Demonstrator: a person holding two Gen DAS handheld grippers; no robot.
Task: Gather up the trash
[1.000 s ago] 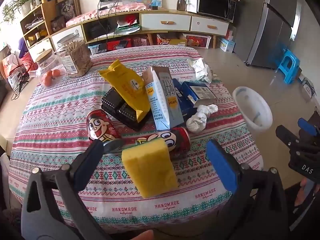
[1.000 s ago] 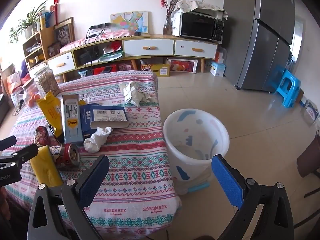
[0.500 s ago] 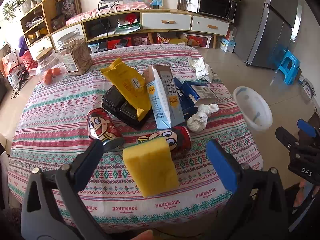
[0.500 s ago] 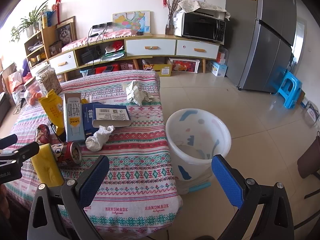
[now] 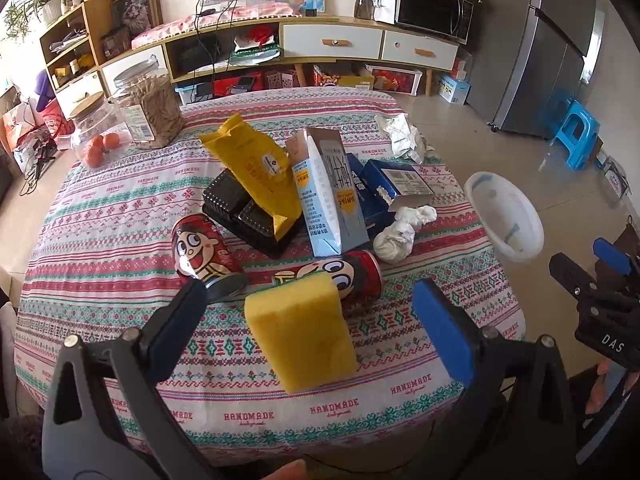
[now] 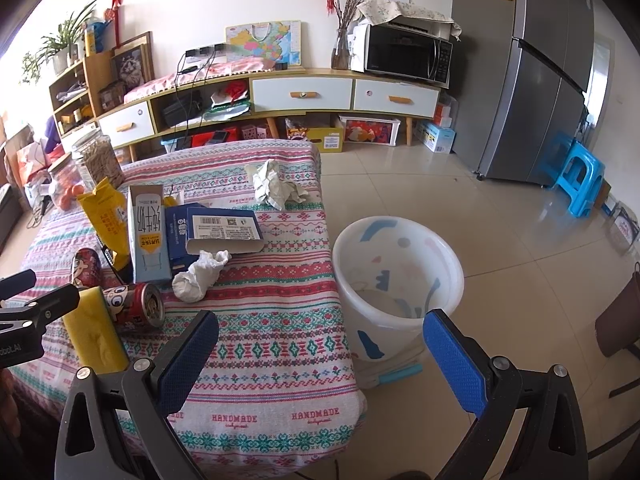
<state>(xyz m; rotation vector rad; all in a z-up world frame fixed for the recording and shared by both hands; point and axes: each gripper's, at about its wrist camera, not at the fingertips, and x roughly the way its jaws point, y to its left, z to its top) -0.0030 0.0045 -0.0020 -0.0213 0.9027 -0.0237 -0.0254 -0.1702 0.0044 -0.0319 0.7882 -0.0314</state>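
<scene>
The left gripper (image 5: pixel 308 324) hovers above the near edge of the counter (image 5: pixel 100 240), which is covered by a striped, patterned cloth; its blue-padded fingers (image 5: pixel 440 328) are spread wide and hold nothing. Between them lies a yellow rectangular sponge (image 5: pixel 300 332), touching a red cartoon-printed drink can (image 5: pixel 352 276) that lies on its side. A second red cartoon can (image 5: pixel 204 256) lies just to the left. Behind them stand a pale blue milk carton (image 5: pixel 332 200), a yellow crinkled snack bag (image 5: pixel 256 172) leaning on a black plastic tray (image 5: pixel 236 208), a dark blue cardboard box (image 5: pixel 392 184), a crumpled white tissue (image 5: pixel 400 228) and, farther back, a wad of crumpled paper (image 5: pixel 400 136).

The right gripper (image 6: pixel 320 356) hangs off the counter's right side, its fingers also wide apart and empty. A white plastic waste bin with pastel shapes (image 6: pixel 400 280) stands on the tiled floor just beside the counter.
</scene>
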